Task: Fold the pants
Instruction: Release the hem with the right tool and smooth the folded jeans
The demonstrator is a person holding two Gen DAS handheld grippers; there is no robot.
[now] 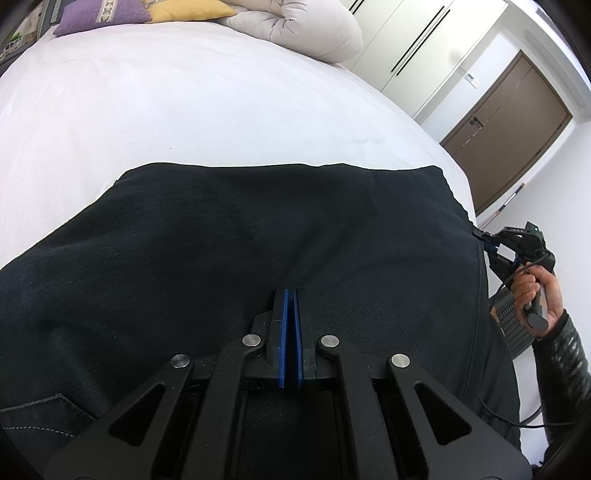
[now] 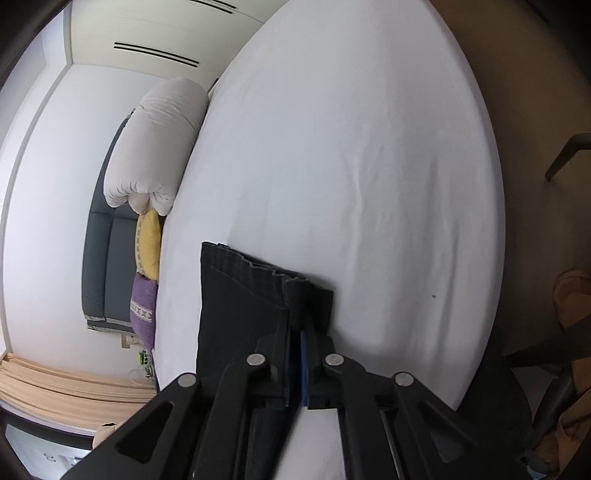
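Note:
Black pants lie spread across the near part of a white bed. My left gripper is shut, its blue pads pressed together over the dark cloth; whether cloth is pinched between them is unclear. My right gripper is shut on the hem edge of the pants, with cloth caught between the blue pads. In the left wrist view the right gripper shows at the right edge of the pants, held by a hand.
A rolled white duvet, a yellow cushion and a purple cushion lie at the bed's head. A brown door and white wardrobes stand beyond the bed. A chair stands by the bed.

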